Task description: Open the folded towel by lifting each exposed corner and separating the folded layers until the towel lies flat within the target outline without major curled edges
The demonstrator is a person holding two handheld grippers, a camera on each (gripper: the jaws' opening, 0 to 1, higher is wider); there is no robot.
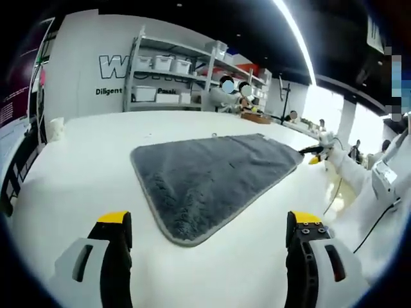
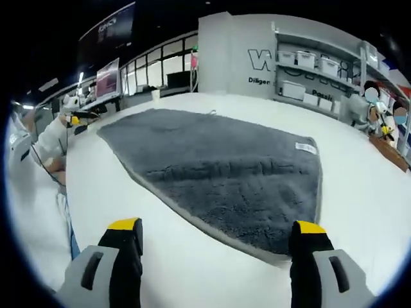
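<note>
Jaws apart and empty on left gripper [image 1: 209,224] and right gripper [image 2: 215,232], poised above white tabletop [image 1: 77,173]. Just beyond, grey towel [image 1: 215,176] spread flat in one layer, edges uncurled, small label near far right corner. Unfolding seemingly complete; target outline not discernible. Farther back, storage shelves [image 1: 173,80] along wall.

A broad white table [image 1: 77,186] stretches ahead of both grippers. A grey towel [image 1: 215,176] lies spread flat on it, just beyond the jaws, its white label near the right edge in the right gripper view.
</note>
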